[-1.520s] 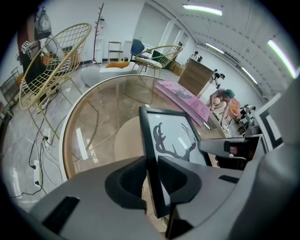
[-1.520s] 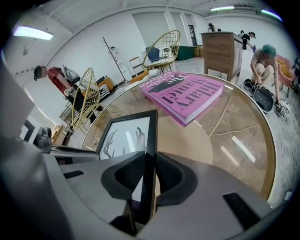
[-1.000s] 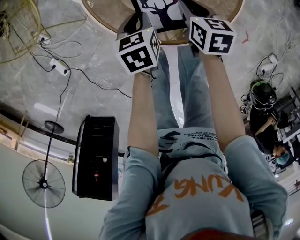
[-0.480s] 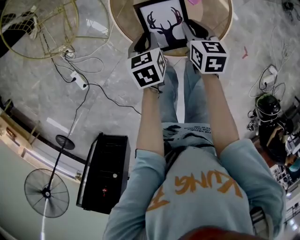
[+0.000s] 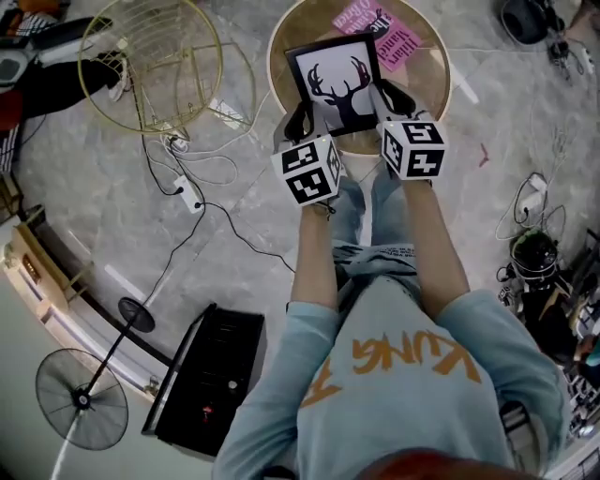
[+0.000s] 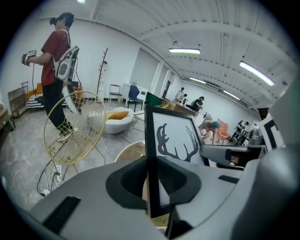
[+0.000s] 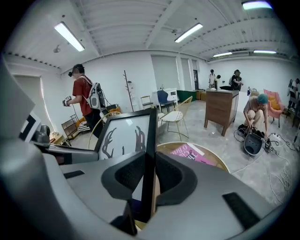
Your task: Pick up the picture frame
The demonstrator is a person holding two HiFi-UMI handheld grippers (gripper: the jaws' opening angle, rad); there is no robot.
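The picture frame, black-edged with a dark antler print on white, hangs tilted above the round wooden table. My left gripper is shut on the frame's left edge, and my right gripper is shut on its right edge. In the left gripper view the frame stands upright, its edge pinched by the left gripper. The right gripper view shows the frame with its right edge clamped in the right gripper.
A pink leaflet lies on the table. A gold wire chair stands to the left, with a power strip and cables on the floor. A black computer case and a fan are near left. A person stands beyond.
Both grippers have risen together with the frame held between them, lifting it away from the round table. The table now shows whole and smaller beneath the frame.
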